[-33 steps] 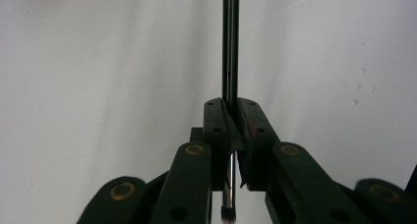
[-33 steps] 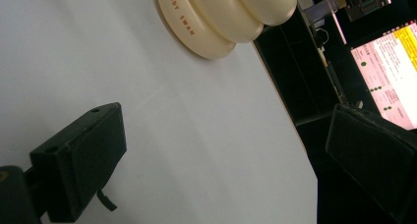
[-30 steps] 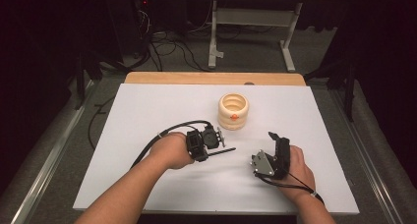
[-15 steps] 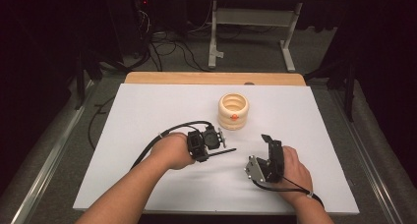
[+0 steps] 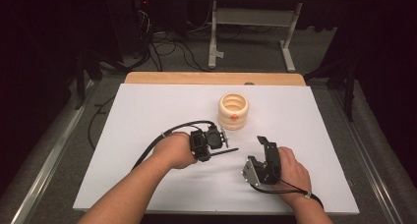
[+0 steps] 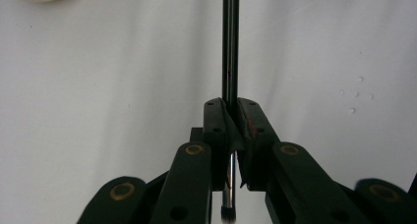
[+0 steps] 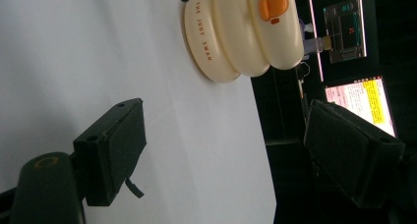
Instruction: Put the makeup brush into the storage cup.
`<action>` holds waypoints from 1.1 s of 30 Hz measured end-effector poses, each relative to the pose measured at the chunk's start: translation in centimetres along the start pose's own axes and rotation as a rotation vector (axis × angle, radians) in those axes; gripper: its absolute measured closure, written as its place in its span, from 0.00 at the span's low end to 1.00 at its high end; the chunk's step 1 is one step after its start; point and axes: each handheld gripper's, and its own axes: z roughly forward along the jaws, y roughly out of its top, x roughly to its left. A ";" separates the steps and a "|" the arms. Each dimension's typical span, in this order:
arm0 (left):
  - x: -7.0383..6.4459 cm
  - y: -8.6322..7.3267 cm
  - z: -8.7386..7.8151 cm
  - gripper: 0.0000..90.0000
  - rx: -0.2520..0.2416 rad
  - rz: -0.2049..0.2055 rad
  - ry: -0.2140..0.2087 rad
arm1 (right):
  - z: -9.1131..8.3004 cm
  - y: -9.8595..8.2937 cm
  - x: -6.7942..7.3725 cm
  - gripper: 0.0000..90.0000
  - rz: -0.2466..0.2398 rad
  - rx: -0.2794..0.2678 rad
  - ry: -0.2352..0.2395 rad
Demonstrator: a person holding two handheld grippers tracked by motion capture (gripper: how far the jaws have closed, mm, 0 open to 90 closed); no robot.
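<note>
1. On the white counter (image 5: 147, 116), near its middle, the left gripper (image 5: 216, 141) holds a thin black brush (image 6: 229, 47); its jaws are clamped on the handle.
2. Seen in the left gripper view, the brush handle runs straight forward from between the jaws, and the small bristle tip (image 6: 226, 212) shows behind them.
3. From the high view, the brush lies almost level, just above the counter, pointing toward the right gripper (image 5: 263, 157).
4. The right gripper rests near the front edge, tilted on its side, with its jaws wide apart and holding nothing.
5. A cream ribbed round holder with an orange duck mark (image 5: 233, 111) stands behind both grippers, apart from them.
</note>
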 end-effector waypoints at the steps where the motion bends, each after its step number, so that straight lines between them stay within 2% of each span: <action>1: 0.0 0.1 0.0 0.92 0.000 0.002 0.001 | 0.0 0.0 0.0 0.21 0.000 0.000 0.000; 2: -0.1 0.2 0.0 0.92 -0.003 0.003 0.003 | -0.1 0.1 0.1 0.23 -0.009 0.012 -0.007; 9: -0.1 0.6 0.0 0.92 -0.001 0.011 0.007 | -0.2 0.3 0.2 0.28 -0.033 0.005 0.005; 11: -0.2 0.7 0.0 0.92 0.002 0.016 0.006 | -0.2 0.4 0.3 0.30 -0.062 0.000 0.011; 18: -0.3 1.0 0.1 0.92 0.004 0.021 0.007 | -0.4 0.6 0.6 0.36 -0.090 -0.004 -0.005; 19: -0.3 1.1 0.1 0.92 0.006 0.026 0.007 | -0.4 0.6 0.6 0.38 -0.092 -0.013 0.011; 24: -0.4 1.4 0.2 0.92 0.013 0.038 0.007 | -0.4 0.9 0.9 0.46 -0.128 -0.027 0.026; 26: -0.5 1.6 0.3 0.92 0.015 0.039 0.007 | -0.4 0.9 1.0 0.47 -0.125 -0.022 0.028; 30: -0.7 1.9 0.5 0.92 0.018 0.049 0.010 | -0.2 1.0 1.1 0.51 -0.148 -0.030 0.023; 31: -0.8 2.0 0.5 0.92 0.020 0.054 0.009 | -0.3 1.0 1.3 0.54 -0.145 -0.010 0.035; 33: -0.9 2.2 0.6 0.92 0.020 0.058 0.008 | -0.2 1.0 1.4 0.56 -0.144 -0.011 0.026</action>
